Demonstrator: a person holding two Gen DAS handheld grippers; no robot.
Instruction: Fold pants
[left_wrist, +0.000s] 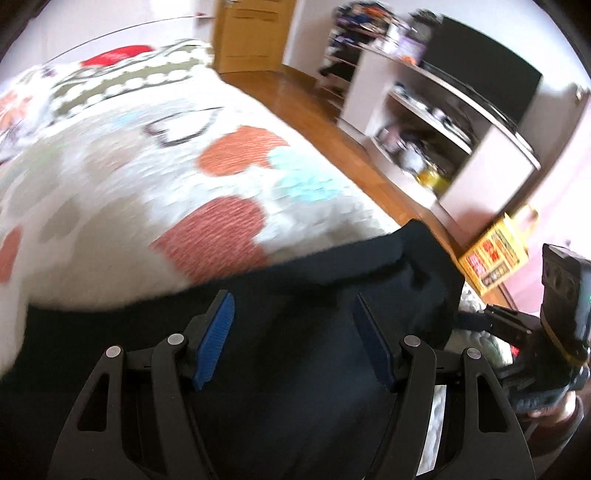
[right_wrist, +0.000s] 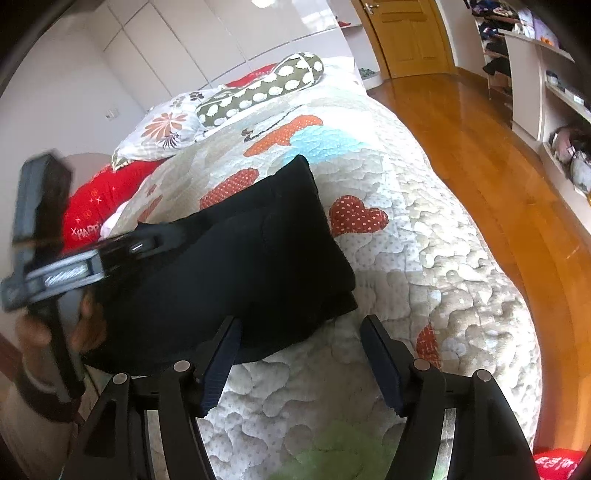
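Black pants lie folded into a thick bundle on the patchwork quilt of a bed. My right gripper is open just in front of the bundle's near corner, with only quilt between its fingers. In the left wrist view, which is blurred, the pants fill the lower part. My left gripper hangs over them with its blue pads wide apart and nothing pinched. The right wrist view shows the left gripper, held by a hand, reaching over the bundle's left side.
Pillows, a spotted bolster and a red cushion lie at the bed's head. A wooden floor runs along the bed's right side to a door. White shelves and a yellow box stand beside it.
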